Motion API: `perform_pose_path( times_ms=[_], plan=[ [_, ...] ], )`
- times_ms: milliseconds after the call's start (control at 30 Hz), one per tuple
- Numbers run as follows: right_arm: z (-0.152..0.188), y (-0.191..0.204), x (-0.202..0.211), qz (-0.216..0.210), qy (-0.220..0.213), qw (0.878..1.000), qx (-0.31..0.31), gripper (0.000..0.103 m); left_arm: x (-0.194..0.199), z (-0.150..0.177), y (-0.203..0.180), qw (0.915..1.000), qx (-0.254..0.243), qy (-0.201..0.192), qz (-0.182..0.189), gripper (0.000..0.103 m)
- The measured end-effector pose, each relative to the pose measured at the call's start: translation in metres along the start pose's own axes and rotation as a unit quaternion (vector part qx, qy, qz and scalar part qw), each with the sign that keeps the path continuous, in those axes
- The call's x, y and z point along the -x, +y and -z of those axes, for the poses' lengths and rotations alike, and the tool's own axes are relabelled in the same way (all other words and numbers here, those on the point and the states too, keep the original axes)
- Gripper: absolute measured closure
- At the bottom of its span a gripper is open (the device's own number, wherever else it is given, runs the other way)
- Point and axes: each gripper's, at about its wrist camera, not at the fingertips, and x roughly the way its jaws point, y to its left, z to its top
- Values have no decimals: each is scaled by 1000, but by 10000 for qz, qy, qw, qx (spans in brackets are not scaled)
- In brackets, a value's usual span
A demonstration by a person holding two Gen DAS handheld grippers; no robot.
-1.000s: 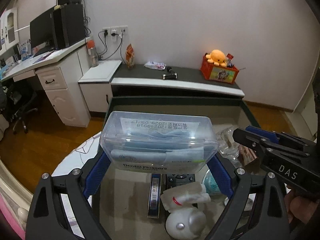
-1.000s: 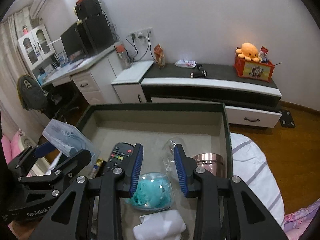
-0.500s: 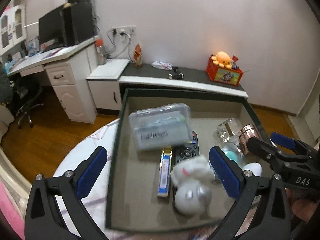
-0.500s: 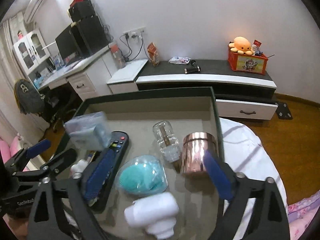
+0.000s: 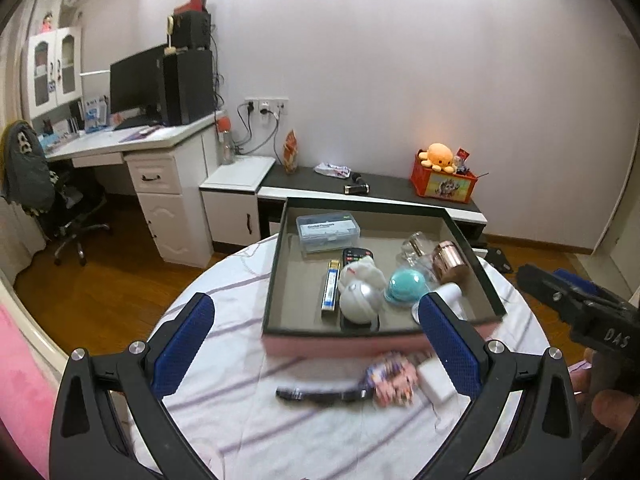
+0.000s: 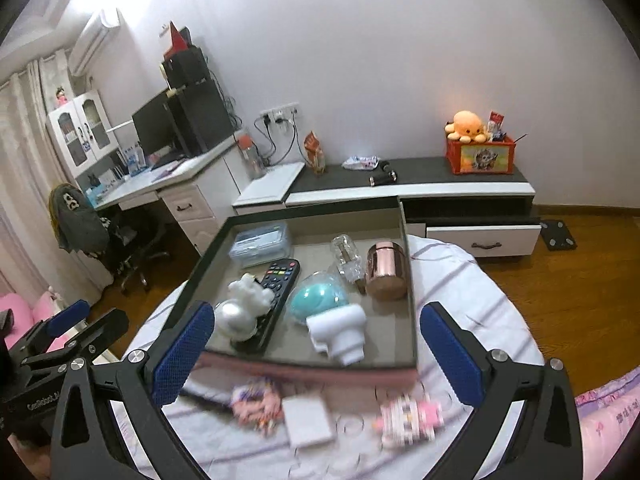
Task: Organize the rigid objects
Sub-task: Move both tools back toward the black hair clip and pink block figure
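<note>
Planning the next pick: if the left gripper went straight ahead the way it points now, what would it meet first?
Probably the near pink wall of the tray. The left gripper is open and empty, above the striped tablecloth. Depth is unclear.

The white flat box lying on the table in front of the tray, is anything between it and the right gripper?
Nothing visible blocks it. The white flat box lies bare on the tablecloth just ahead of the open right gripper, with a pink patterned item close on its left and another on its right.
</note>
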Motion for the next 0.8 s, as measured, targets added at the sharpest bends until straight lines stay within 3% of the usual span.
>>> perform_pose_path(
  times_ms=[333,800],
  plan=[
    [43,7,86,-11,-368,9993,40,0,67,37,-6,10000,-8,-58,0,0],
    [88,14,119,116,-318,9994,-24,0,100,75,-7,10000,7,46,-33,0]
  ],
)
